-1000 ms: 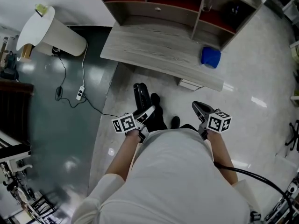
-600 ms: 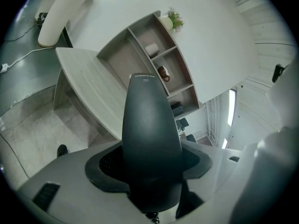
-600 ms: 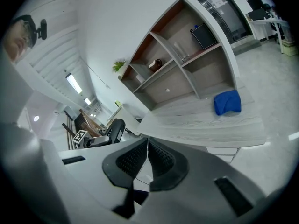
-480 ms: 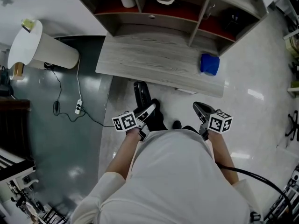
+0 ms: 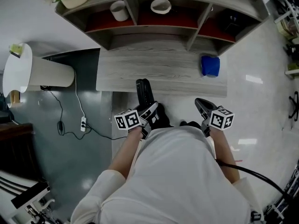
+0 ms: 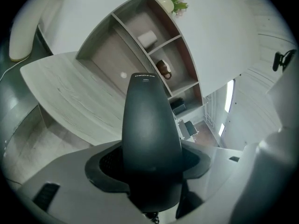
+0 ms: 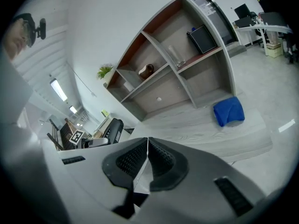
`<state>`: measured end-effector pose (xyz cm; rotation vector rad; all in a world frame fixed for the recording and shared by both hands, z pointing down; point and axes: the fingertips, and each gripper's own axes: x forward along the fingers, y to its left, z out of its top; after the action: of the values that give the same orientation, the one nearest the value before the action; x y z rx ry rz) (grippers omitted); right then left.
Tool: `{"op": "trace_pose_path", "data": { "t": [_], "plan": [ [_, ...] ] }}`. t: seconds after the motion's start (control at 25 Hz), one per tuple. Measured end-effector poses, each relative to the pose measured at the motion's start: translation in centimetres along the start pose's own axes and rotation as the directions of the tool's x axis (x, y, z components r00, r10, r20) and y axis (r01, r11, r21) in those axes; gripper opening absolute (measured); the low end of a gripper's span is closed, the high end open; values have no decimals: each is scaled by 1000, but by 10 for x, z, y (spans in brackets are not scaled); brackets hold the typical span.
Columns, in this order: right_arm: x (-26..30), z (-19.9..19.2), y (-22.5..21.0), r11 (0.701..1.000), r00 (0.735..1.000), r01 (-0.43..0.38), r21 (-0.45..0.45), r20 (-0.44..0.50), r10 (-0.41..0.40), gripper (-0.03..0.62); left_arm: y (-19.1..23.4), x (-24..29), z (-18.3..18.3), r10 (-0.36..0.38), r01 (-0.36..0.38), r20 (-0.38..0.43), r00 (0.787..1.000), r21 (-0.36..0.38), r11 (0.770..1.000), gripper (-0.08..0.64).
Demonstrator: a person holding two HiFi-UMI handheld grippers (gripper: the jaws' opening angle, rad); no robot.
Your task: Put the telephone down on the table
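Note:
A black telephone handset (image 5: pixel 145 94) sticks forward out of my left gripper (image 5: pixel 148 112), which is shut on it; its far end reaches over the front edge of the grey wooden table (image 5: pixel 140 71). In the left gripper view the telephone (image 6: pixel 150 125) fills the middle, clamped between the dark pads, pointing toward the table (image 6: pixel 70 92). My right gripper (image 5: pixel 202 107) hovers just short of the table's front edge, shut with nothing in it; its pads (image 7: pixel 133 160) meet in the right gripper view (image 7: pixel 147 149).
A blue cloth (image 5: pixel 210 65) lies on the table's right part, also in the right gripper view as the blue cloth (image 7: pixel 229 111). A shelf unit (image 5: pixel 159 13) with cups stands behind the table. A white lamp-like object (image 5: pixel 32 71) and a cable (image 5: pixel 79 120) lie on the floor at left.
The person has stepped toward the table, so table and shelf sit lower and closer in view. The telephone's end now overlaps the table's front edge. Both grippers keep their hold.

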<state>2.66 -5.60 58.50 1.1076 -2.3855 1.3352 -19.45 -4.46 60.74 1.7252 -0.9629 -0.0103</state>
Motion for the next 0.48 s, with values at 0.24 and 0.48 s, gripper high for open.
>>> {"op": "trace_pose_path", "data": {
  "t": [0.24, 0.48],
  "plan": [
    [11, 10, 2, 997, 996, 65, 33, 57, -67, 18, 11, 19, 29, -23, 30, -84, 996, 76, 997, 310],
    [4, 14, -6, 991, 990, 112, 68, 74, -117, 18, 18, 38, 45, -18, 33, -138, 990, 103, 994, 309]
  ]
}}
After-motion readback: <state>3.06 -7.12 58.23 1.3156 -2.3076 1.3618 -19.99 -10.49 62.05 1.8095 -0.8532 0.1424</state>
